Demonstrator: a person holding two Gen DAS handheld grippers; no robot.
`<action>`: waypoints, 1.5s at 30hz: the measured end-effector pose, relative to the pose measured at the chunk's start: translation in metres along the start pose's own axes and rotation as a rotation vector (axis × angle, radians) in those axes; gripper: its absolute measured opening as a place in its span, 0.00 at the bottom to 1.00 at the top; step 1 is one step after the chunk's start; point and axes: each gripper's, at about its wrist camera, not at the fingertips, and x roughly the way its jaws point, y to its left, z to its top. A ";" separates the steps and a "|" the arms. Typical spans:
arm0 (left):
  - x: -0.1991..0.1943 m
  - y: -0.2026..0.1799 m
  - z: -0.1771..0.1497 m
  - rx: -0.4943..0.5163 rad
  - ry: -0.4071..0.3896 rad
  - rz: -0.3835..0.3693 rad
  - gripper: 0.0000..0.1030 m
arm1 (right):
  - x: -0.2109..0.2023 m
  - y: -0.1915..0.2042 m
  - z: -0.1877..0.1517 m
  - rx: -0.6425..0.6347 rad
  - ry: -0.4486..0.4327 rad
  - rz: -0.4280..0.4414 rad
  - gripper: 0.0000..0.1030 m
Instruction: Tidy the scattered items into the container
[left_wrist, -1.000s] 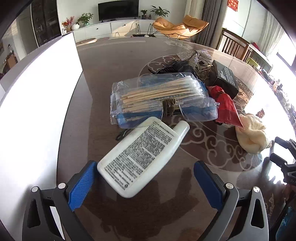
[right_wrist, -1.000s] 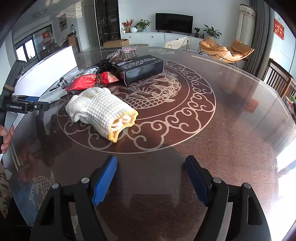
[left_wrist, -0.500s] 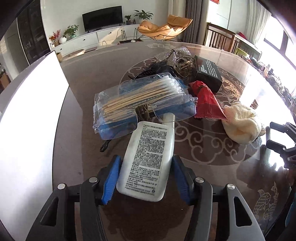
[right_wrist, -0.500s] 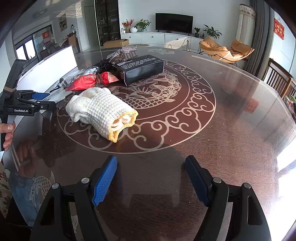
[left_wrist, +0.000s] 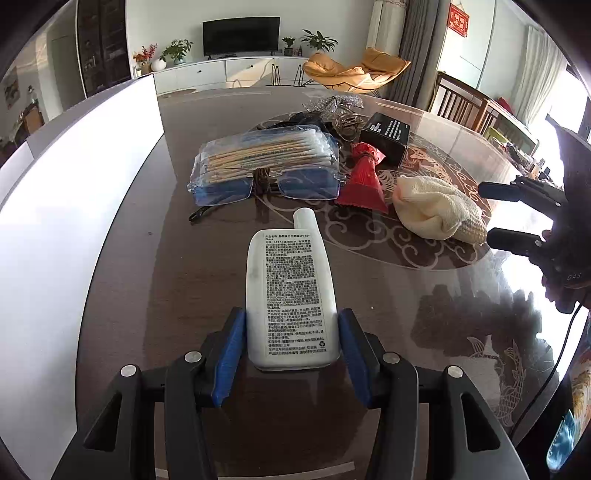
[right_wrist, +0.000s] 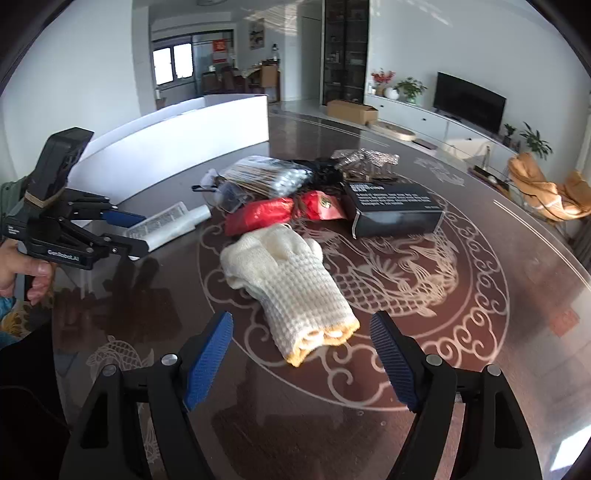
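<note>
My left gripper (left_wrist: 291, 318) is shut on a white bottle (left_wrist: 291, 288) with printed text, its blue pads pressing the sides near the base and the cap pointing away. In the right wrist view, that left gripper (right_wrist: 136, 232) holds the bottle (right_wrist: 170, 225) low over the table beside the white container (right_wrist: 166, 144). My right gripper (right_wrist: 301, 321) stands open, its fingers either side of the near end of a cream knitted glove (right_wrist: 288, 273) without touching it. The left wrist view shows the right gripper (left_wrist: 484, 212) just right of the glove (left_wrist: 432, 210).
A pile lies beyond the bottle: a cotton swab pack (left_wrist: 266, 155), glasses (left_wrist: 295, 184), a red packet (left_wrist: 364, 181), a black box (left_wrist: 386, 133) and a silver wrapper (left_wrist: 340, 103). The white container (left_wrist: 74, 184) runs along the left. A hand (right_wrist: 22, 266) grips the left tool.
The left jaws closed on the bottle, which turned to lie straight between them, and the gripper drew back from the pile. The right gripper rolled and swung toward the glove.
</note>
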 end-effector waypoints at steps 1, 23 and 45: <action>0.001 0.000 0.001 -0.011 0.003 -0.010 0.52 | 0.005 0.003 0.004 -0.058 -0.010 0.005 0.76; 0.011 -0.037 0.002 -0.052 -0.038 0.151 0.67 | 0.021 0.041 -0.017 0.239 0.117 -0.204 0.33; 0.018 -0.037 0.004 -0.029 0.009 0.117 1.00 | 0.024 0.043 -0.019 0.239 0.135 -0.174 0.74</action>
